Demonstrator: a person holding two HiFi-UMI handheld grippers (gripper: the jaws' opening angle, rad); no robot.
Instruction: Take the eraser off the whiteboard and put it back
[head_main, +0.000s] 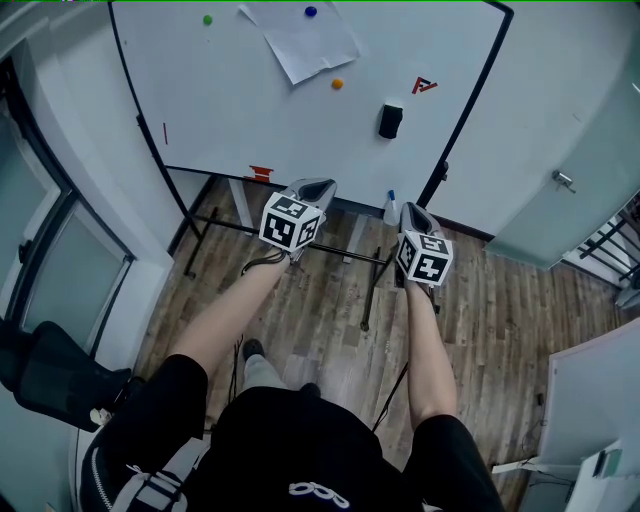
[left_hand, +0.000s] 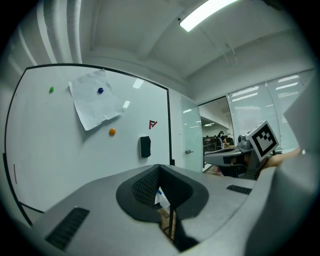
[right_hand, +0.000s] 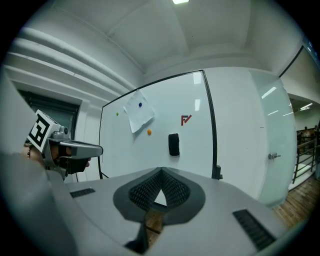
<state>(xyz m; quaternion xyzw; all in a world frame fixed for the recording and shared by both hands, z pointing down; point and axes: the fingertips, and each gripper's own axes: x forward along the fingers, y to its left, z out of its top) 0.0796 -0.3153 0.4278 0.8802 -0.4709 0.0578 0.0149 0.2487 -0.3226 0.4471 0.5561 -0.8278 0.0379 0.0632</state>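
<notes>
The left forearm (head_main: 222, 318) and the right forearm (head_main: 430, 345) reach forward from the torso, bare and roughly parallel, each carrying a tool at its end. The left tool (head_main: 316, 186) and the right tool (head_main: 413, 210) sit side by side and well apart, both pointing forward and close to level. The left tip lies a little further ahead in the head view. Each tool has a marker cube on its back, the left cube (head_main: 291, 222) and the right cube (head_main: 424, 257). In its own gripper view, each tool's jaws meet at the tips, with nothing between them.
</notes>
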